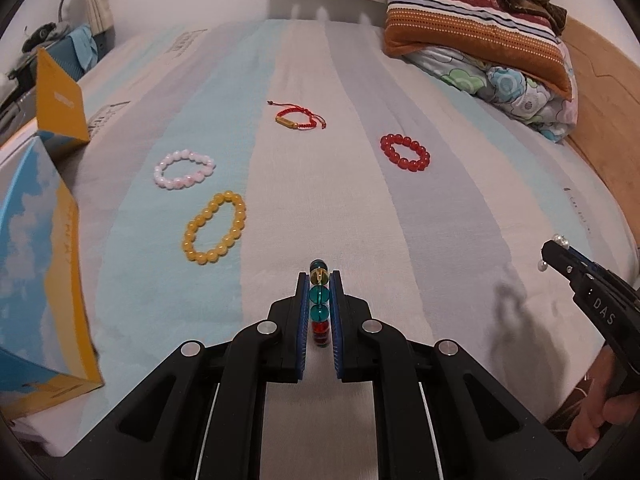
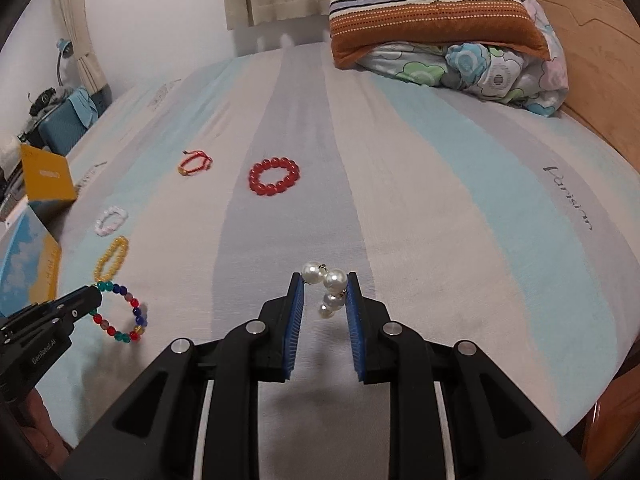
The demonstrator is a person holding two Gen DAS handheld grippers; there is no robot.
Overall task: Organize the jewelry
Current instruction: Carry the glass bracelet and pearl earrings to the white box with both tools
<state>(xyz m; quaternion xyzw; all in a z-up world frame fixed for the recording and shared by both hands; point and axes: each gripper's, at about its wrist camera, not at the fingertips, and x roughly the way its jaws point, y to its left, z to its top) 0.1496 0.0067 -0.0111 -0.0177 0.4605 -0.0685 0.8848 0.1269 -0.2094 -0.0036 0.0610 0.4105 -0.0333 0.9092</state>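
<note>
My left gripper (image 1: 319,280) is shut on a multicoloured bead bracelet (image 1: 319,307), seen edge-on between its blue pads; from the right wrist view that bracelet (image 2: 120,314) hangs as a ring from the left gripper (image 2: 96,298) above the bed. My right gripper (image 2: 324,282) is shut on a white pearl bracelet (image 2: 330,288), which dangles between its pads. Lying flat on the striped bedsheet (image 1: 360,220) are a yellow bead bracelet (image 1: 215,228), a pink bead bracelet (image 1: 183,169), a red bead bracelet (image 1: 405,152) and a red cord bracelet (image 1: 298,118).
An open blue and yellow box (image 1: 36,264) stands at the bed's left edge, its yellow lid (image 1: 60,100) raised. A striped pillow (image 1: 476,32) and a floral quilt (image 1: 512,92) are piled at the far right by the wooden bed frame (image 1: 600,120). A person's hand (image 1: 596,412) holds the right gripper's handle.
</note>
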